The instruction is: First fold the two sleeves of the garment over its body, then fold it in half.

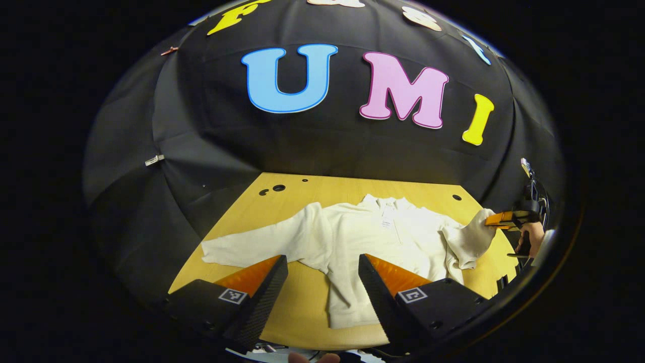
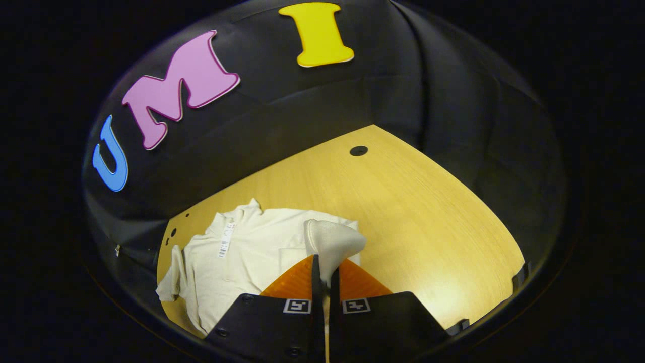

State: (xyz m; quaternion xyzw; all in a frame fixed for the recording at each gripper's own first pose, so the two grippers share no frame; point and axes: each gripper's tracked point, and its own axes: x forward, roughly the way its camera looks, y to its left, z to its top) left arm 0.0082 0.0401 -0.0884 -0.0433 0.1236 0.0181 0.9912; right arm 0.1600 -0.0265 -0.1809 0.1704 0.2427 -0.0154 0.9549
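While the white sweater (image 1: 373,242) lies flat near the back edge of the wooden table (image 1: 302,307), one sleeve (image 1: 252,247) stretches out toward the left edge. The left gripper (image 1: 322,282) hangs wide open over the front edge, holding nothing. By the right edge, the right gripper (image 2: 325,277) pinches the other sleeve (image 2: 330,242) tight and lifts it off the table.
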